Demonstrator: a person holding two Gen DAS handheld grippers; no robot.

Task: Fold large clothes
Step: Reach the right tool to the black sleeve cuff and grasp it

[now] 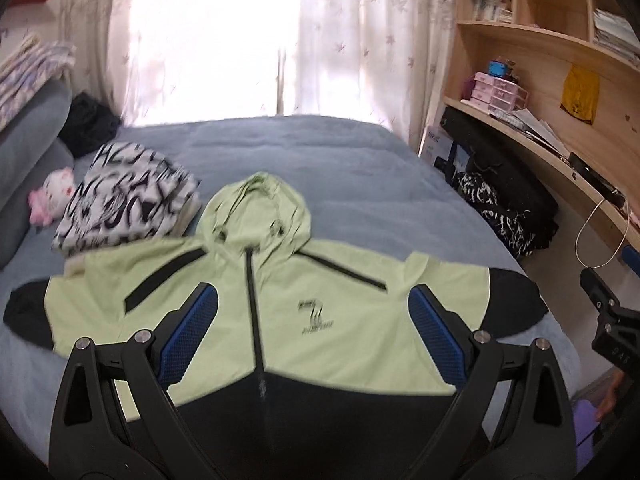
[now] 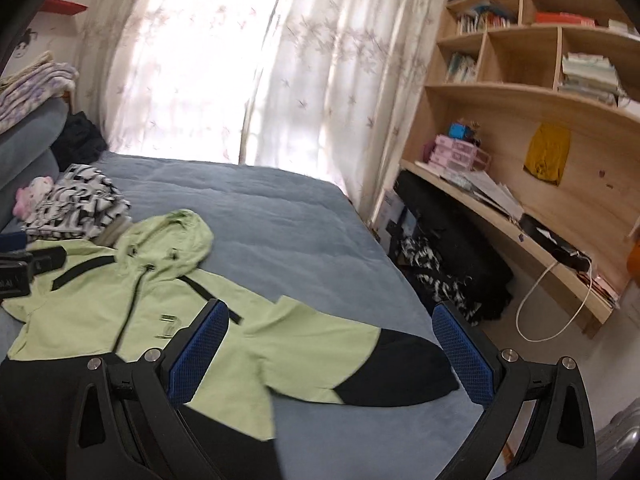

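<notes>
Daylight pours through a sheer flower-patterned curtain (image 1: 248, 36) behind the bed (image 1: 312, 160), which wears a blue-grey quilt. A pale wooden shelf unit (image 2: 516, 56) packed with books fills the right wall, a curved counter (image 2: 532, 240) beneath it cluttered with papers and pink drawers (image 2: 456, 156). A yellow cloth (image 2: 548, 154) hangs on its back panel.

The hooded jacket's (image 1: 320, 312) black hem is hidden behind the left gripper (image 1: 314, 330) (its chest logo blurs, unreadable); the bookshelf (image 2: 520, 60) runs off-frame.
</notes>
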